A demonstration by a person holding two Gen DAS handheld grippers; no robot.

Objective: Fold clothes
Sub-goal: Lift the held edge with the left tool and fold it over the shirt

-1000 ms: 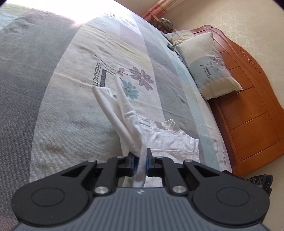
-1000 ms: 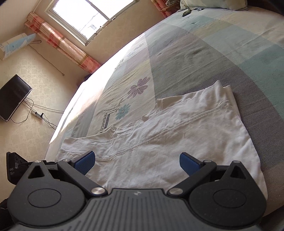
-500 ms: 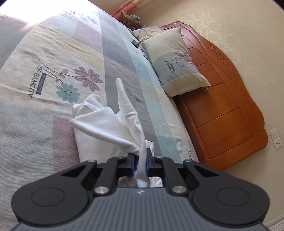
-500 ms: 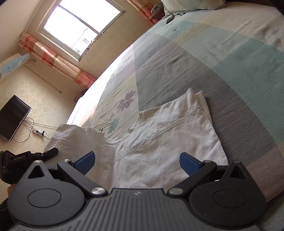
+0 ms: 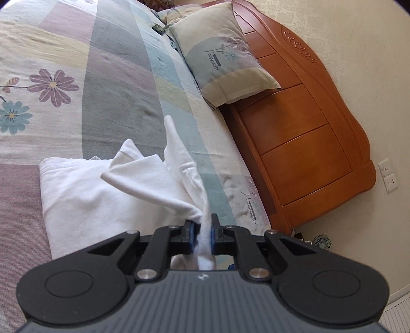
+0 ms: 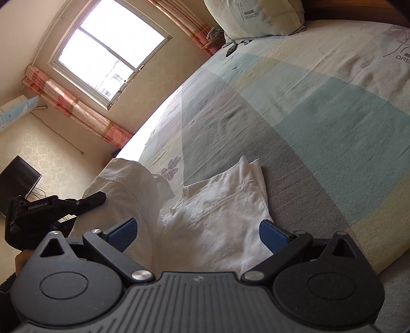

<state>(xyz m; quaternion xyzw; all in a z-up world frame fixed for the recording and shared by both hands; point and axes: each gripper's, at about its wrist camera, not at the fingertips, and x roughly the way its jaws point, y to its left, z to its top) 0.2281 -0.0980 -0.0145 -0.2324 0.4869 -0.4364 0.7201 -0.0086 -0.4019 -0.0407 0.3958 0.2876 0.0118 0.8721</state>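
A white t-shirt (image 5: 84, 194) lies near the front edge of the patchwork bedsheet (image 5: 115, 84). My left gripper (image 5: 202, 237) is shut on a bunched edge of it, and the cloth rises from the jaws in a lifted fold with one point sticking up. In the right wrist view the same t-shirt (image 6: 220, 217) spreads flat ahead, its left part raised and draped over. My right gripper (image 6: 198, 230) hovers just above the shirt, jaws wide open, nothing between the blue pads. The left gripper (image 6: 102, 197) shows at the left, pinching the raised cloth.
A pillow (image 5: 225, 59) leans on the wooden headboard (image 5: 307, 128) at the right of the bed. Another pillow (image 6: 256, 15), a window (image 6: 107, 53), striped curtains (image 6: 77, 110) and a dark screen (image 6: 18, 176) lie beyond. A wall socket (image 5: 389, 179) and small fan (image 5: 321, 240) sit by the headboard.
My left gripper has carried the pinched shirt edge across toward the headboard side, folding the cloth over itself. The right gripper view has swung toward the window; its jaws stay open.
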